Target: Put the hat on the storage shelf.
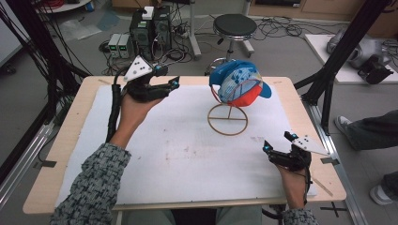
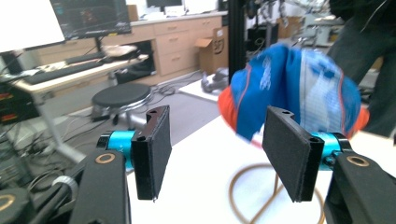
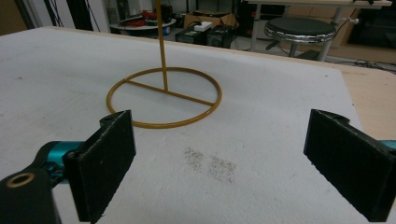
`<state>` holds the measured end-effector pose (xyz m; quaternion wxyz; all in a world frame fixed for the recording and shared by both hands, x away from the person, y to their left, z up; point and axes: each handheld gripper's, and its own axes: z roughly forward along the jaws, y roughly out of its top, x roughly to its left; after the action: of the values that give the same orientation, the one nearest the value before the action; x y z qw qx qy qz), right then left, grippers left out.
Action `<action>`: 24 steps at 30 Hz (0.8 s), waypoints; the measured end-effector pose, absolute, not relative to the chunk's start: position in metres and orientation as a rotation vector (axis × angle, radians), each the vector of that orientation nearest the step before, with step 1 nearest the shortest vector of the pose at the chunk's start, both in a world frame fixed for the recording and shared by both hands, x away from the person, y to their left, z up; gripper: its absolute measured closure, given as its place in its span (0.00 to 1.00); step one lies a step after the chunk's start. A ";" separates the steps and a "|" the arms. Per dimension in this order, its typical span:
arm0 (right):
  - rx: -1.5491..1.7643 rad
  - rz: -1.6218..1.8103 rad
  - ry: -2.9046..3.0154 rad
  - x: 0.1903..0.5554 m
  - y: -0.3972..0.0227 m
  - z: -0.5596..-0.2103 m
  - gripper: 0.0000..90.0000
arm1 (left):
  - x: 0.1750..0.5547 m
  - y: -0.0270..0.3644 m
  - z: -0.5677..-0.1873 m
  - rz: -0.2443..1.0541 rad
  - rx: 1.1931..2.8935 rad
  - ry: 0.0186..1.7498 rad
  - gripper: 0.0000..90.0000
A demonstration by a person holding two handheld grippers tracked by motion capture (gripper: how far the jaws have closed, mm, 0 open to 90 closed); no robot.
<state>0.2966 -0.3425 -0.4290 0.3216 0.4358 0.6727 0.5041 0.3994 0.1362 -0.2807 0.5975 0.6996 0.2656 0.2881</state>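
on the far side of the white mat [image 1: 155, 140], a blue cap [image 1: 239, 84] with an orange underside sits perched on a thin gold wire stand [image 1: 228, 119], and that's clearly the thing being worked with. the left gripper [image 1: 174, 84] hovers just to the cap's left at about the same height, jaws standing moderately apart with nothing between them. in the left gripper view the cap [image 2: 294, 88] looks blurry and sits past the pads, not inside them, so no contact as far as the pictures tell.

the right gripper [image 1: 268, 149] rests low near the front right of the table [image 1: 65, 136], well apart from the cap, jaws wide open and holding nothing. its own view looks across the mat at the stand's ring base [image 3: 163, 95].

what could go wrong, as a guess: the stand is spindly, just one upright rod on a ring, and the cap is top-heavy on it. if the left gripper comes in sideways and bumps the crown instead of pinching fabric, the whole stand probably tips or skids on the mat. a pinch on loose cloth alone could also drag the cap off crooked and leave it snagged on the wire loop. the right gripper is too far away to steady the base in time.

containers: none on the table really. the stand is the nearest thing to a holder, and it carries the cap only.
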 end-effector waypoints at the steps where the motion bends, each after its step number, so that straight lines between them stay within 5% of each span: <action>1: 1.142 1.326 1.762 0.297 -0.342 -0.429 0.09 | 0.397 0.140 -0.283 0.676 1.625 0.625 0.46; 24: 1.118 1.337 1.782 0.307 -0.326 -0.427 0.09 | 0.325 0.228 -0.348 0.821 1.576 0.846 0.33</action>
<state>0.3075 -0.3262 -0.4270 0.3188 0.4252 0.6776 0.5083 0.3254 0.2282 -0.3480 0.5536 0.6669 0.3580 0.3472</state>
